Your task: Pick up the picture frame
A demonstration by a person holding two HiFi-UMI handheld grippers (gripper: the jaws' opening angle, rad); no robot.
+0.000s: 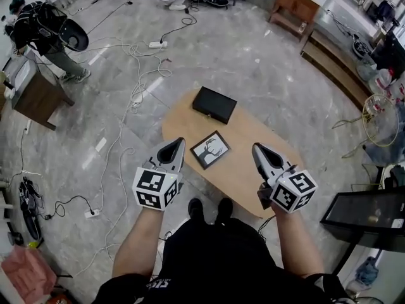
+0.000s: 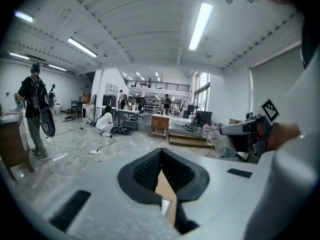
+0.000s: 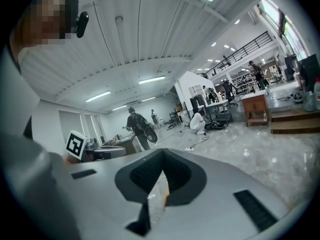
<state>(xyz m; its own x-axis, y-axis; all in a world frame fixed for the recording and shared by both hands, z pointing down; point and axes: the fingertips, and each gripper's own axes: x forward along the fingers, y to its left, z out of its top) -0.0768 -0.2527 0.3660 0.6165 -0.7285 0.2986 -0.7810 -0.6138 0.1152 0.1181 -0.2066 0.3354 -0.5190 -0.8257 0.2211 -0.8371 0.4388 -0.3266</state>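
Observation:
The picture frame (image 1: 210, 149), black-edged with a deer silhouette on white, lies flat on the oval wooden table (image 1: 243, 170). My left gripper (image 1: 178, 142) hovers just left of the frame, shut and empty. My right gripper (image 1: 257, 148) hovers to the frame's right, over the table, also shut and empty. Neither touches the frame. In the left gripper view the closed jaws (image 2: 161, 151) point level across the room, with a strip of the table below them and the right gripper (image 2: 247, 129) at the right. The right gripper view shows its closed jaws (image 3: 162, 168) and the left gripper's marker cube (image 3: 76, 145).
A black box (image 1: 214, 104) rests on the table's far end. Cables and a power strip (image 1: 157, 44) trail over the marble floor on the left. A wooden cabinet (image 1: 38, 94) and a person with a backpack (image 1: 44, 33) stand at far left; a black stand (image 1: 370, 217) at right.

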